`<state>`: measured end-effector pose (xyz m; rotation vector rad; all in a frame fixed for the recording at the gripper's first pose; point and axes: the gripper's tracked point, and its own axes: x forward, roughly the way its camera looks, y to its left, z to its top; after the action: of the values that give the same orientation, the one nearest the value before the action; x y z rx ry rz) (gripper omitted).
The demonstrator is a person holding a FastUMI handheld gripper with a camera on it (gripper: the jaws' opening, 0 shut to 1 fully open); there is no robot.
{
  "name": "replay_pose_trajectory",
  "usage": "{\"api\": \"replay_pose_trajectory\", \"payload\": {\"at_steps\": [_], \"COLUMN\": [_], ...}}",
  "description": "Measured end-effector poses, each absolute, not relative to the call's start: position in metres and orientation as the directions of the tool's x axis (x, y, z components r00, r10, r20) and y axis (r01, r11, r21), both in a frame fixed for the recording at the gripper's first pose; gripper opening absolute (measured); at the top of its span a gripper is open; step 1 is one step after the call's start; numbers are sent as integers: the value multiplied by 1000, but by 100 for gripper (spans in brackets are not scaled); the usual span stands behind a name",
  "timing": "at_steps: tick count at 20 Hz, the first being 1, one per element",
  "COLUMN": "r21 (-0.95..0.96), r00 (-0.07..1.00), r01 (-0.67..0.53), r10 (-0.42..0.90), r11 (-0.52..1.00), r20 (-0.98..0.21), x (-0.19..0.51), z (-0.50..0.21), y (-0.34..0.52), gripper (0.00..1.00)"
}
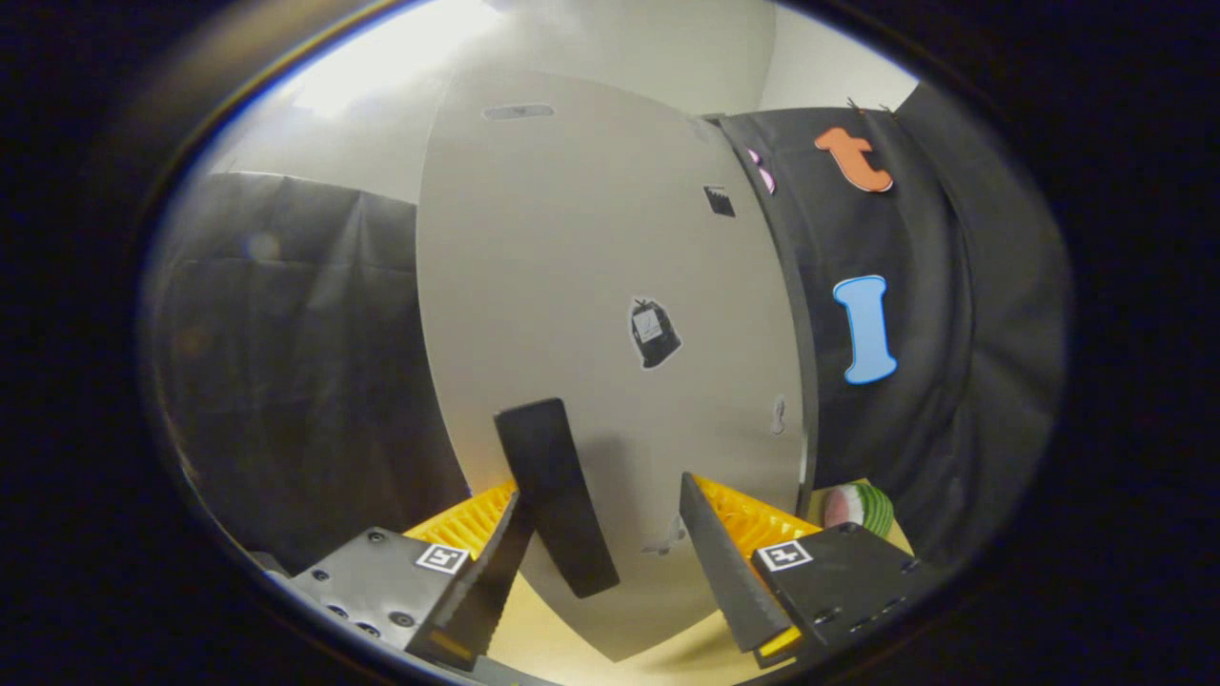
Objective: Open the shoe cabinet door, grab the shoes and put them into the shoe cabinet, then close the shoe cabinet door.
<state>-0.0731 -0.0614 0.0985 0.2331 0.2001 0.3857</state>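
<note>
Gripper view: tool [610,562] agape around handle [556,495].

cabinet door [591,248]: 1 | black handle [556,495]: 1 | stickers: 2

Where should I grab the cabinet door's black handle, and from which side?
Grip the black handle across its narrow width, near mid-length, coming straight on at the grey door. It is a long, slightly tilted bar standing off the panel, sitting between the open gripper fingers nearer the left one, so shift left first.

Staged test booth: black cloth wall [286,362], grey cabinet door [591,248].
</note>
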Motion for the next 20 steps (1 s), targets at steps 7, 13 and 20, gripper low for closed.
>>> {"api": "replay_pose_trajectory", "payload": {"at_steps": [7, 13, 20], "r21": [232, 260, 294], "r00": [895, 889, 888], "r01": [-388, -395, -388], "r10": [425, 438, 440], "r11": [892, 881, 874], "r20": [-139, -135, -134], "x": [-33, -15, 9], "z": [96, 89, 83], "y": [-14, 11, 31], "gripper": [98, 98, 98]}}
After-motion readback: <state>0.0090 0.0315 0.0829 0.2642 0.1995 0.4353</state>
